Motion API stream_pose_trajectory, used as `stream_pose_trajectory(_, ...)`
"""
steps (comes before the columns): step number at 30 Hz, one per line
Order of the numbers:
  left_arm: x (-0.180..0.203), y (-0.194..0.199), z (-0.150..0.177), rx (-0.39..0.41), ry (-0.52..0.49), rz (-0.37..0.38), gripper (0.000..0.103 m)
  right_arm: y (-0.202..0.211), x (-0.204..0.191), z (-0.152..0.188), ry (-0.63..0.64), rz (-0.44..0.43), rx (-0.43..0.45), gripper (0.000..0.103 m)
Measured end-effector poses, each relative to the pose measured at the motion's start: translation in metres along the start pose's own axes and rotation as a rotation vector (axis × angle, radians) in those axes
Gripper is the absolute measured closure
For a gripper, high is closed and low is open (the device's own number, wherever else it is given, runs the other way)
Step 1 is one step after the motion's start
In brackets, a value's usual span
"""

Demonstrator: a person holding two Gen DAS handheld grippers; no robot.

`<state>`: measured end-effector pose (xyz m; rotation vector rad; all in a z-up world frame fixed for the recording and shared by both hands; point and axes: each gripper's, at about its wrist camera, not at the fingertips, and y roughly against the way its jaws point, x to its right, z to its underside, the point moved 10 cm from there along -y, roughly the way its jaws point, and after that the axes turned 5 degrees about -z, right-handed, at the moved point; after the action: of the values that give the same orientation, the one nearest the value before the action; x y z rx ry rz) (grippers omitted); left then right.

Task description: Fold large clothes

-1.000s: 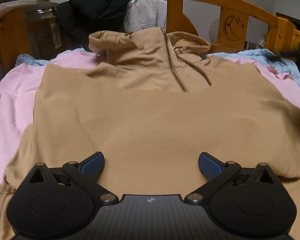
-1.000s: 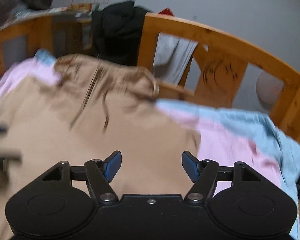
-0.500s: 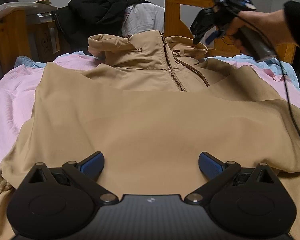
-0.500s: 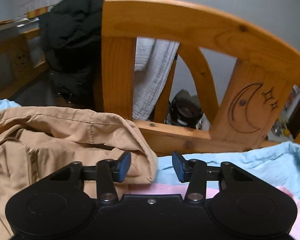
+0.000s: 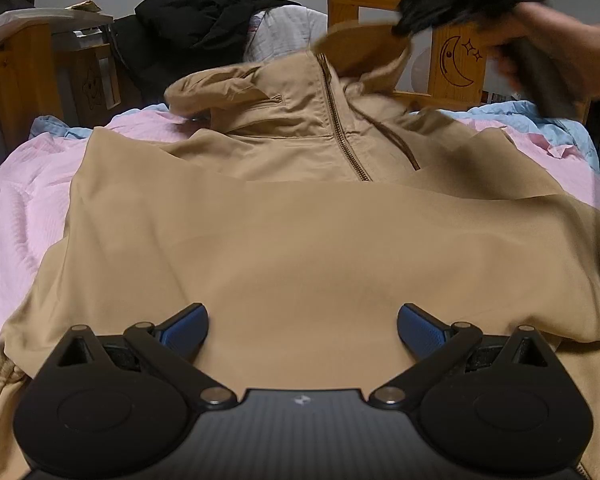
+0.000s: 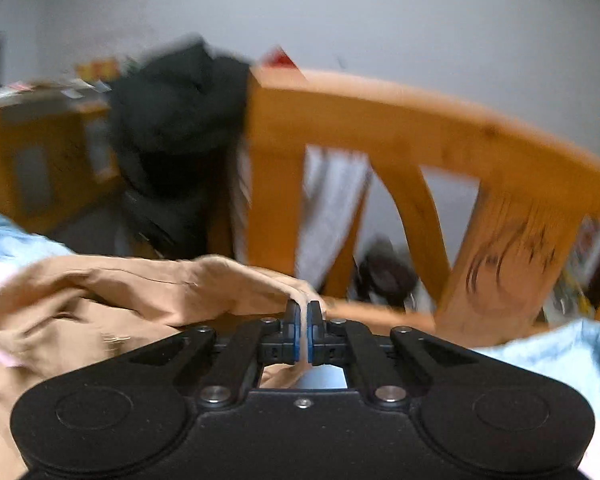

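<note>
Left wrist view: a tan hooded jacket [image 5: 300,232] lies spread flat, front up, on a pink bedspread [image 5: 16,208], its zipper [image 5: 340,120] running up toward the hood [image 5: 364,48]. The left gripper [image 5: 302,326] hovers low over the jacket's lower part, jaws wide apart and holding nothing. At the far end, the right gripper [image 6: 303,326] has its jaws pressed together on the hood's edge, lifting it off the bed. Behind stand a wooden headboard [image 6: 440,136] carved with a moon and stars, and a heap of black clothing [image 5: 196,20].
</note>
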<state>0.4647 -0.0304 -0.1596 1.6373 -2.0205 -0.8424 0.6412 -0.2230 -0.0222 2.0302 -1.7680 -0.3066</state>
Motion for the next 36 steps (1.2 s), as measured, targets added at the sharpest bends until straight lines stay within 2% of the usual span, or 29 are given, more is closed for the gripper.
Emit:
stream_pose_trajectory(4,-0.001,0.002,-0.002,0.003,0.008,0.01,0.001,0.081,-0.016,0.012,0.144,-0.004,0.167,0.101)
stream_pose_trajectory(6,-0.007,0.013,-0.004,0.023,0.053,0.058,0.006,0.117,-0.023,0.029,0.242,0.002,0.223,0.101)
stream_pose_trajectory(8,-0.017,0.03,-0.006,0.07,0.123,0.12,0.007,0.145,-0.034,0.054,0.399,0.007,0.254,0.101)
stream_pose_trajectory(11,-0.043,0.066,-0.014,0.18,0.235,0.166,0.007,0.166,-0.04,0.088,0.531,-0.01,0.238,0.101)
stream_pose_trajectory(15,-0.083,0.096,-0.036,0.285,0.296,0.106,0.007,0.175,-0.035,0.121,0.569,-0.014,0.185,0.101)
stream_pose_trajectory(17,-0.098,0.104,-0.054,0.302,0.327,0.119,0.007,0.176,-0.03,0.13,0.561,-0.014,0.164,0.101)
stream_pose_trajectory(20,-0.109,0.109,-0.082,0.307,0.442,0.268,0.005,0.176,-0.03,0.137,0.554,-0.009,0.149,0.101)
stream_pose_trajectory(23,-0.108,0.092,-0.097,0.215,0.631,0.533,0.001,0.17,-0.027,0.139,0.533,-0.007,0.134,0.101)
stream_pose_trajectory(24,-0.108,0.079,-0.096,0.17,0.71,0.583,0.001,0.169,-0.023,0.14,0.527,-0.003,0.128,0.101)
stream_pose_trajectory(27,-0.106,0.049,-0.086,0.073,0.848,0.598,0.003,0.158,-0.015,0.143,0.507,0.005,0.103,0.101)
stream_pose_trajectory(29,-0.1,0.032,-0.075,0.002,0.857,0.528,0.02,0.152,-0.013,0.147,0.514,0.004,0.086,0.101)
stream_pose_trajectory(30,-0.094,0.026,-0.07,-0.039,0.846,0.498,0.041,0.15,-0.012,0.149,0.521,0.006,0.079,0.101)
stream_pose_trajectory(31,-0.09,0.02,-0.066,-0.073,0.836,0.473,0.072,0.147,-0.012,0.151,0.531,0.007,0.072,0.101)
stream_pose_trajectory(33,-0.086,0.015,-0.062,-0.103,0.813,0.418,0.099,0.143,-0.01,0.152,0.552,0.021,0.075,0.101)
stream_pose_trajectory(36,-0.088,0.026,-0.068,-0.032,0.78,0.39,0.102,0.136,-0.007,0.141,0.591,0.066,0.127,0.101)
